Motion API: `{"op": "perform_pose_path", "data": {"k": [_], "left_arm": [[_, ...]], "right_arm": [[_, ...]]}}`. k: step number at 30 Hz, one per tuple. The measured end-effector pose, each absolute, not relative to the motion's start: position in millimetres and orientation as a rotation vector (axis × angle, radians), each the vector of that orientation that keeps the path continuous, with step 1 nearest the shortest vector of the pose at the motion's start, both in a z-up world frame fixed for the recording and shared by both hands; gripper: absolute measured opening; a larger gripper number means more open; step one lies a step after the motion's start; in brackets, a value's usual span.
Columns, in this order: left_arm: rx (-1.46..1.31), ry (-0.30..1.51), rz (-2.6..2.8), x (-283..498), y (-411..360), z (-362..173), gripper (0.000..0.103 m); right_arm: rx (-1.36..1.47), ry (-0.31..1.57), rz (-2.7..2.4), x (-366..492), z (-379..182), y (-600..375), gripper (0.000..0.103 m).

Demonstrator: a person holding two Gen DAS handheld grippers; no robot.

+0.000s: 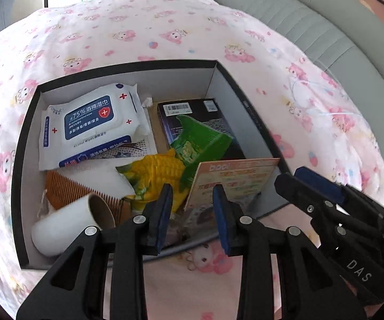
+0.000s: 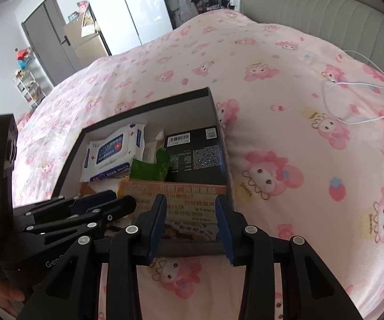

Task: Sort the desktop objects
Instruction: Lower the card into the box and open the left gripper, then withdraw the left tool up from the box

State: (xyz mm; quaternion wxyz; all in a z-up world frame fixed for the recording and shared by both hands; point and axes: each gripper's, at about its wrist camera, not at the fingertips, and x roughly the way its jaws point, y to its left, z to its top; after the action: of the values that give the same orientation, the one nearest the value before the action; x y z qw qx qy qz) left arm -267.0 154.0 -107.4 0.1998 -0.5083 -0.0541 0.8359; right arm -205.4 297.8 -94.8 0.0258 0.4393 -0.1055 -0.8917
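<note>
A black box (image 1: 26,122) with a white inside sits on a pink bedspread and holds a wipes pack (image 1: 90,125), a dark carton (image 1: 192,117), a green basket (image 1: 205,141), a toy corn (image 1: 162,170), a comb (image 1: 69,186), a paper roll (image 1: 66,224) and an orange packet (image 1: 234,184) leaning at the near right wall. My left gripper (image 1: 193,213) is open and empty over the box's near edge. My right gripper (image 2: 190,221) is open, its jaws either side of the orange packet (image 2: 176,200) without touching. The box (image 2: 69,154) also shows there.
The pink patterned bedspread (image 2: 285,146) surrounds the box. A white cable (image 2: 346,101) lies on it at the right. A padded headboard (image 2: 312,2) runs along the far side. A door and shelves (image 2: 29,85) stand at the far left.
</note>
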Motion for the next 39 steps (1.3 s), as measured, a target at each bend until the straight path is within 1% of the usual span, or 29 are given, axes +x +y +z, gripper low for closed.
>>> {"op": "perform_pose_path", "data": {"k": [4,8,10,17,20,27,30,33,39], "left_arm": [[-1.446,-0.112,2.355,-267,156,-114,0.031],[-1.484,-0.073,2.353,-270,155,-122,0.031],[-1.487,-0.076,2.335,-273,157,-123,0.031],[-1.491,-0.063,2.315,-291,171,-128,0.031],[-1.500,-0.070,2.325,-303,173,-129,0.031],[-1.506,0.052,2.369,-328,192,-127,0.030],[-1.439,-0.056,2.355,-315,182,-119,0.031],[-1.359,-0.144,2.381,-283,165,-108,0.031],[-1.311,-0.130,2.410,-231,142,-79,0.031]], "right_arm": [[1.381,-0.289,-2.757,-200,-97,295,0.035],[1.375,-0.320,-2.752,-195,-94,301,0.035],[1.383,-0.339,-2.744,-196,-95,304,0.035],[1.416,-0.260,-2.720,-218,-106,300,0.035],[1.409,-0.270,-2.717,-225,-107,301,0.035],[1.403,-0.262,-2.737,-230,-106,300,0.035],[1.393,-0.282,-2.744,-224,-101,300,0.035],[1.382,-0.303,-2.742,-214,-95,298,0.035],[1.324,-0.308,-2.746,-179,-73,277,0.036]]}}
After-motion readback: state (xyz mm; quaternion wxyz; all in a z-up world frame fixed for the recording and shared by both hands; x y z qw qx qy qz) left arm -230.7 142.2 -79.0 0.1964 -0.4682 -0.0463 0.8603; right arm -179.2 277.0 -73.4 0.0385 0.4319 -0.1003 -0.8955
